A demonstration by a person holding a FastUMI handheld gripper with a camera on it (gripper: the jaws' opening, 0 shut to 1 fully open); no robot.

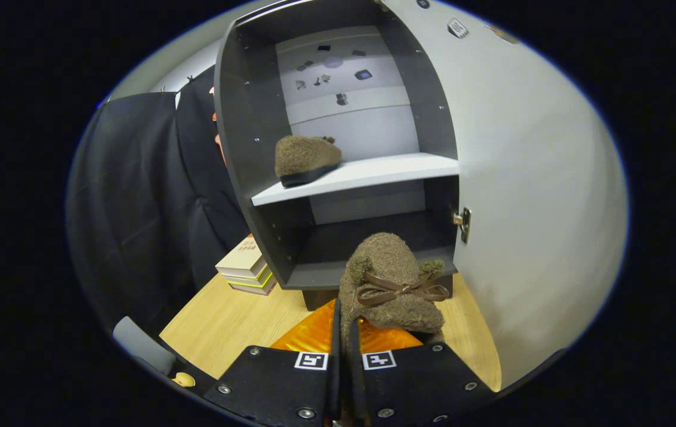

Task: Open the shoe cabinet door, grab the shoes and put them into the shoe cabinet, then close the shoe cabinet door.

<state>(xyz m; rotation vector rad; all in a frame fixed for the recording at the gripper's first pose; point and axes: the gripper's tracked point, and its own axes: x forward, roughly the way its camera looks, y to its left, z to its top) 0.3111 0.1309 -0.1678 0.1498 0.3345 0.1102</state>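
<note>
Gripper (pixel 345 332) fingers nearly closed, pinching edge of fuzzy brown shoe (pixel 391 284) w/ bow, held up just ahead of them, in front of open shoe cabinet (pixel 243 148) bottom compartment. Second shoe (pixel 305 159) sits on middle shelf (pixel 373 172). Door (pixel 528 190) swung open at right.

place: staged recording booth, home-entryway mock-up | evidence: small dark shoe cabinet (pixel 338 178) with its door (pixel 528 196) open at 3 o'clock, set on a wooden counter (pixel 225 323) | black cloth wall (pixel 136 196) at 9 o'clock | stacked books (pixel 247 267) beside cabinet | fuzzy slipper (pixel 305 159) on white shelf (pixel 367 175)
</note>
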